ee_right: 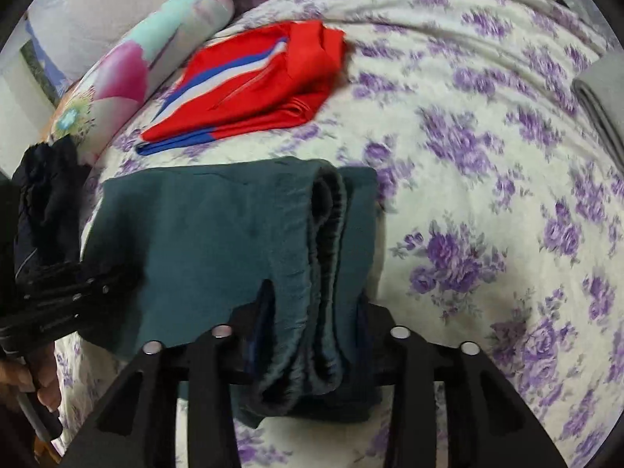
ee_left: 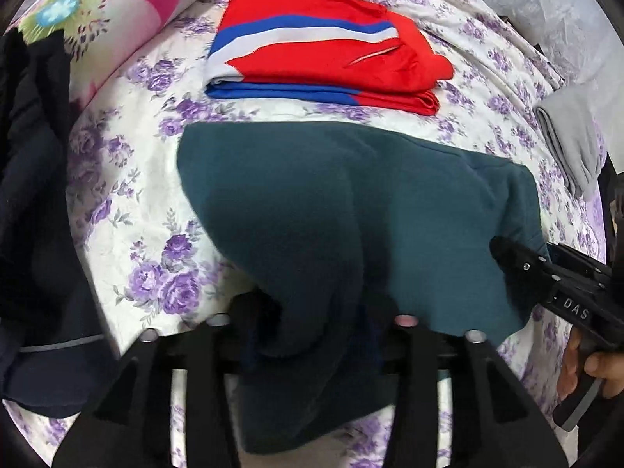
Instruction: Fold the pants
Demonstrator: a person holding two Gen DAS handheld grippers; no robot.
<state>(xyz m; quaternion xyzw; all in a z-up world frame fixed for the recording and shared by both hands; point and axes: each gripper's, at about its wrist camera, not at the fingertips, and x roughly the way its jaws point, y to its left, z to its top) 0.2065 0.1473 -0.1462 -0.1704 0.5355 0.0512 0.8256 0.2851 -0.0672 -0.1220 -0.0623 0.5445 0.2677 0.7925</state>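
Teal pants [ee_left: 312,202] lie folded on the floral bed sheet [ee_left: 128,202], lifted at the near edge. My left gripper [ee_left: 312,335] is shut on their near left corner. My right gripper [ee_right: 308,347] is shut on the waistband end [ee_right: 327,234], where the gathered elastic bunches between the fingers. The pants show in the right wrist view as a folded slab [ee_right: 202,234]. The right gripper shows in the left wrist view [ee_left: 546,273] at the pants' right edge. The left gripper shows in the right wrist view [ee_right: 70,292] at their left edge.
Folded red pants with blue and white stripes [ee_left: 327,50] lie just beyond the teal ones. A dark navy garment [ee_left: 27,195] is heaped at the left. A floral pillow [ee_left: 109,11] sits far left. A folded grey garment [ee_left: 573,136] lies at the right.
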